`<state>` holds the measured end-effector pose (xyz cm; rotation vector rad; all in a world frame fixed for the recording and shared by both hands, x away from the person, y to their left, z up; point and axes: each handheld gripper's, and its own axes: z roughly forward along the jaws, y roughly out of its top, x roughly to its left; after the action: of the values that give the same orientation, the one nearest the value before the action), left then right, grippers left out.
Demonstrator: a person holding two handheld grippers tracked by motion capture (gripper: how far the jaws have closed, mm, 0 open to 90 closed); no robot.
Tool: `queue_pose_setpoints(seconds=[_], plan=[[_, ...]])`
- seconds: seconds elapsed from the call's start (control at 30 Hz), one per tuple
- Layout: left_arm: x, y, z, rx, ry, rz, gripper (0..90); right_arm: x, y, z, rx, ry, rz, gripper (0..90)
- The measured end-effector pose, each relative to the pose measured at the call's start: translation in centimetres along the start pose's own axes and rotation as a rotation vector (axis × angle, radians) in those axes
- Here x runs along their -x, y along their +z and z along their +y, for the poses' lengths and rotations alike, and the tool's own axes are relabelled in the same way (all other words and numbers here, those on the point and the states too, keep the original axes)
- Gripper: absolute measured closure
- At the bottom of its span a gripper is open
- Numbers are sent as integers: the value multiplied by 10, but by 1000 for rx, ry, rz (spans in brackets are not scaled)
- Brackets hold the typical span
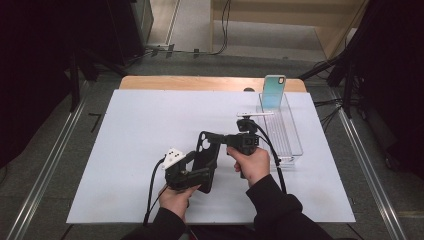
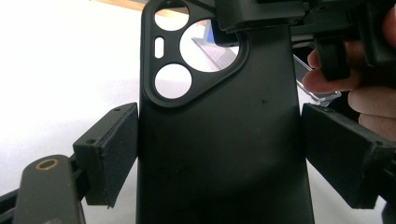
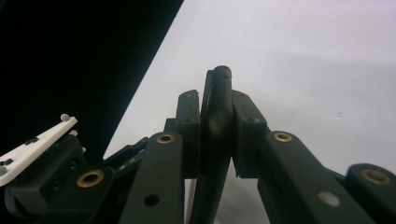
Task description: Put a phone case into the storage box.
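Above the white surface (image 1: 125, 150), the left tool (image 1: 197, 167) clamps a black phone case (image 1: 206, 160) across its width to steady it, while the right tool (image 1: 225, 140) pinches its top edge near the camera cutouts, probably to pull it.

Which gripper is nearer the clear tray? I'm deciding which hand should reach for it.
Right. The right gripper sits beside the clear tray, clamping the black phone case; the left gripper holds it farther away.
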<state>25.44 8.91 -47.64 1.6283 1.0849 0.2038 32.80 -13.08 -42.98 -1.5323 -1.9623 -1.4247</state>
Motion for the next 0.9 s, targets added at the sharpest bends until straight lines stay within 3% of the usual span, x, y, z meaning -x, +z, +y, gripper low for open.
queue_pose_setpoints(seconds=[0.23, 0.43, 0.53, 0.7, 0.9], plan=[[0, 1, 1, -12, 7, -16, 139, -3, -2, 1, -13, 13, 24, 767], [0, -1, 7, -30, 11, -29, 132, -7, -4, 2, -11, -4, 29, 772], [-3, -3, 12, -63, -19, -46, 139, -8, -7, 3, -7, -14, 25, 773], [-2, -3, 17, -135, -4, -51, 140, -7, -16, 6, 12, -38, 7, 773], [-2, -7, 22, -171, 7, -96, 176, -7, -22, 7, 17, -99, -14, 772]])
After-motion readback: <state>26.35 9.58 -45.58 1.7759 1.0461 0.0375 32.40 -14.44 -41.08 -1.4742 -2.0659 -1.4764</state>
